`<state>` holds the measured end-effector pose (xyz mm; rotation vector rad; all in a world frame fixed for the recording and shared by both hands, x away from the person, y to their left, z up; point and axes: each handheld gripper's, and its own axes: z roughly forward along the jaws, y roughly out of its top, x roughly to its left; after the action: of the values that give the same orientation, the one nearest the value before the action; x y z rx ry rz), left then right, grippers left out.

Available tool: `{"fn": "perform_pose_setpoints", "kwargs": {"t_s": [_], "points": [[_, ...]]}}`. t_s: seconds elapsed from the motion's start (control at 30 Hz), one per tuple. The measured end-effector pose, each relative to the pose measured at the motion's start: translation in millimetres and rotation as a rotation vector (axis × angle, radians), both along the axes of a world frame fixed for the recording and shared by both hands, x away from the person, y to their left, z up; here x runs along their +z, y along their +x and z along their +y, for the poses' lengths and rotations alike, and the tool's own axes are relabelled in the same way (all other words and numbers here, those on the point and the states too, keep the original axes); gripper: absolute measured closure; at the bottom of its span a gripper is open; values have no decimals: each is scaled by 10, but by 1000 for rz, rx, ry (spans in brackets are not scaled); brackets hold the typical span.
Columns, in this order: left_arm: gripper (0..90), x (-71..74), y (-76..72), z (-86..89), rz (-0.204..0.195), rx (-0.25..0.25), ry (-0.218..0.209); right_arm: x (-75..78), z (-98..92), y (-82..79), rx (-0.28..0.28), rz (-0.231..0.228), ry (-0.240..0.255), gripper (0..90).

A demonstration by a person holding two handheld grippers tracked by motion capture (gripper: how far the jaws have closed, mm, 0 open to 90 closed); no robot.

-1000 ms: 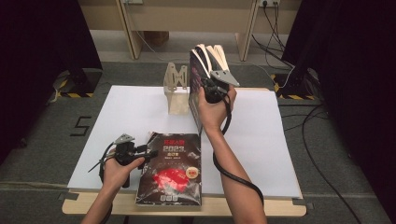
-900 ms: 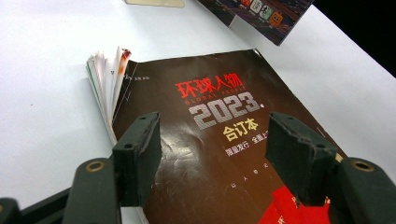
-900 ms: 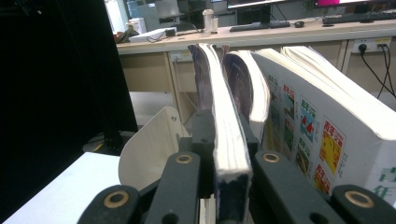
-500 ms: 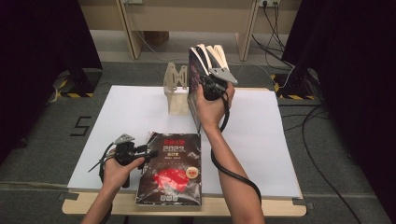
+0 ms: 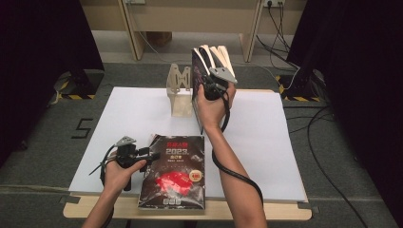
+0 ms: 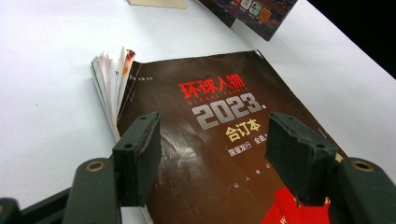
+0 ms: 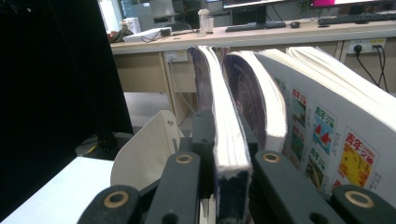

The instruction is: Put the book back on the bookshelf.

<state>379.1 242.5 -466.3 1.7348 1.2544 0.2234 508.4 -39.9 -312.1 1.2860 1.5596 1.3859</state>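
Clamping an upright magazine [image 7: 229, 154] edge-on, my right gripper [image 7: 223, 163] stands beside the bookend [image 7: 144, 149]; my left gripper [image 6: 215, 163] hovers wide open, empty, over the flat 2023 magazine [image 6: 205, 140].

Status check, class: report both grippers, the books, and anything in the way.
Right gripper shut on upright book, beside bookend. Left gripper open, fingers over the flat magazine. Nothing blocking.

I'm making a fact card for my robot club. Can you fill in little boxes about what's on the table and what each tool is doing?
table: white top
flat book: dark cover, reads 2023, near front edge
standing books: upright beside a beige bookend
left tool: open, over the flat book
right tool: shut on upright book
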Motion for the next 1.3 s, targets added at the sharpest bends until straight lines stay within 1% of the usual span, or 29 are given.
{"fn": "perform_pose_setpoints", "kwargs": {"t_s": [0.07, 0.1, 0.17, 0.33, 0.5, 0.77, 0.9, 0.97, 1.17, 1.23, 1.3], "points": [[356, -2, 0, -3, -1, 0, 0, -4, 11, 11, 0, 2, 5, 846], [356, -3, 0, -5, -1, 0, 0, -7, 13, 21, -1, 2, -2, 846], [357, -4, 0, -7, 0, -2, 1, -12, 25, 34, -2, 8, 2, 846], [357, -16, 2, -6, 3, -1, 2, -20, 43, 63, -2, 3, -7, 846], [356, -18, 3, -9, 5, -3, 3, -47, 42, 98, -10, 13, -11, 846], [356, -26, 6, -16, 7, -3, 0, -61, 64, 130, -16, 16, -7, 846], [356, -24, 9, 0, 6, 0, 0, -88, 71, 147, -19, 13, -17, 846], [356, -26, 9, 0, 6, -1, 0, -108, 84, 149, -18, 18, -16, 845], [356, -24, 6, 2, 8, -1, 0, -129, 85, 146, -13, 15, -20, 844], [355, -26, 4, 1, 7, -1, -2, -134, 78, 133, -7, 20, -22, 842], [355, -28, 5, -4, 7, -3, -3, -141, 72, 121, -4, 30, -11, 838]]}}
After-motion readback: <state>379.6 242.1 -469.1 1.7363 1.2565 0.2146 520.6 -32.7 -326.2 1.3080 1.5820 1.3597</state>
